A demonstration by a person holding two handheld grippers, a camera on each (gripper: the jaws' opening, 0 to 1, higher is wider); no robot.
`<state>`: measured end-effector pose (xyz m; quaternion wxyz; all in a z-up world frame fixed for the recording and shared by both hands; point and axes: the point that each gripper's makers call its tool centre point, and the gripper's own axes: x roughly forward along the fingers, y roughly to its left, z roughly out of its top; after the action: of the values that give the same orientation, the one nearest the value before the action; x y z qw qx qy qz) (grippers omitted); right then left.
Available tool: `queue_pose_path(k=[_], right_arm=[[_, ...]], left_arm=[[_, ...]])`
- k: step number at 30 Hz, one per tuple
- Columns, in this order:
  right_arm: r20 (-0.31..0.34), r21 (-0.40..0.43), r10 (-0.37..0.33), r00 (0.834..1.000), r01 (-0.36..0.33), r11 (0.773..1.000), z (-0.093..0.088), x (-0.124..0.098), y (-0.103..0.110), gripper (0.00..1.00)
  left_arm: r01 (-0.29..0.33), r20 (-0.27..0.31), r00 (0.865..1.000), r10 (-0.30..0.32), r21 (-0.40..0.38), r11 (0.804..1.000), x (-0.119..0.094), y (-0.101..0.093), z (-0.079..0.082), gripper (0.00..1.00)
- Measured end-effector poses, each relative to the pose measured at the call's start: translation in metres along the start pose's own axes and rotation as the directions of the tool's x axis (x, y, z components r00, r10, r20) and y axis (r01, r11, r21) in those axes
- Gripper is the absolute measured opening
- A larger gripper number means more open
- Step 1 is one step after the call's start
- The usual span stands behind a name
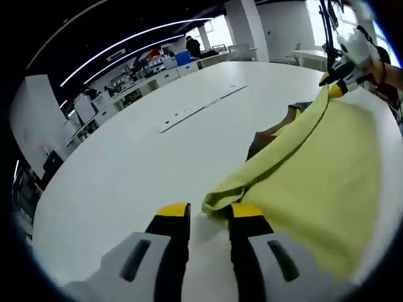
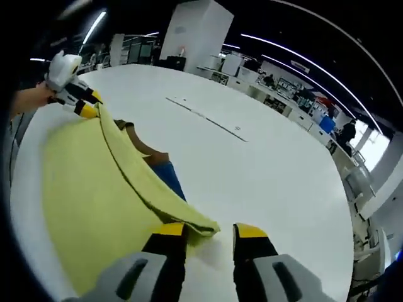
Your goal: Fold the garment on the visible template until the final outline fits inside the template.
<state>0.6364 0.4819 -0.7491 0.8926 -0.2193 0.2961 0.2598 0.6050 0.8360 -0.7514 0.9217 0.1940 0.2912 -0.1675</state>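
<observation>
1. On the white table [image 1: 126,157], one yellow garment [image 1: 321,170] lies spread and partly lifted, stretched between the two grippers. In the right gripper view the same garment [image 2: 88,201] covers the table's [image 2: 271,170] near left part.
2. Under the garment, one brown piece [image 1: 277,129] and one blue piece [image 2: 169,176] show at the folded edge; what they are cannot be told.
3. Left gripper [image 1: 209,217]: jaws stand a narrow gap apart, with a bunched corner of the garment between their yellow tips. In the right gripper view it [image 2: 85,104] holds the far corner raised.
4. Right gripper [image 2: 209,234]: jaws are parted, the garment's corner lying against the left-hand tip; whether it is pinched cannot be told. In the left gripper view it [image 1: 337,82] holds the far corner aloft.
5. One long thin strip [image 1: 201,108] lies on the bare table, well apart from the garment.
6. Containers: several blue bins [image 1: 182,58] stand on distant benches; contents not discernible.
</observation>
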Motion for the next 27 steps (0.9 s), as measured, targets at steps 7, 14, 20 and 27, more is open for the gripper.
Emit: queue_pose_path(k=[7,14,20,27], right_arm=[[0.020,0.090,-0.043,0.999,0.041,0.995,0.004,0.002,-0.014,0.27],[0.026,0.186,-0.006,1.000,0.001,0.983,0.003,-0.002,-0.008,0.33],[0.029,0.248,0.027,0.999,-0.033,0.968,0.005,-0.010,0.000,0.41],[0.008,0.277,0.067,0.998,-0.066,0.959,0.001,-0.021,0.012,0.47]], left_arm=[[-0.058,0.029,0.998,0.061,-0.090,0.994,-0.006,0.015,0.010,0.20],[-0.022,0.022,0.999,0.027,-0.197,0.980,-0.016,0.009,0.001,0.24],[0.032,0.030,0.999,-0.024,-0.287,0.958,-0.029,-0.005,-0.006,0.28],[0.047,0.011,0.999,-0.045,-0.278,0.960,-0.043,-0.016,-0.017,0.28]])
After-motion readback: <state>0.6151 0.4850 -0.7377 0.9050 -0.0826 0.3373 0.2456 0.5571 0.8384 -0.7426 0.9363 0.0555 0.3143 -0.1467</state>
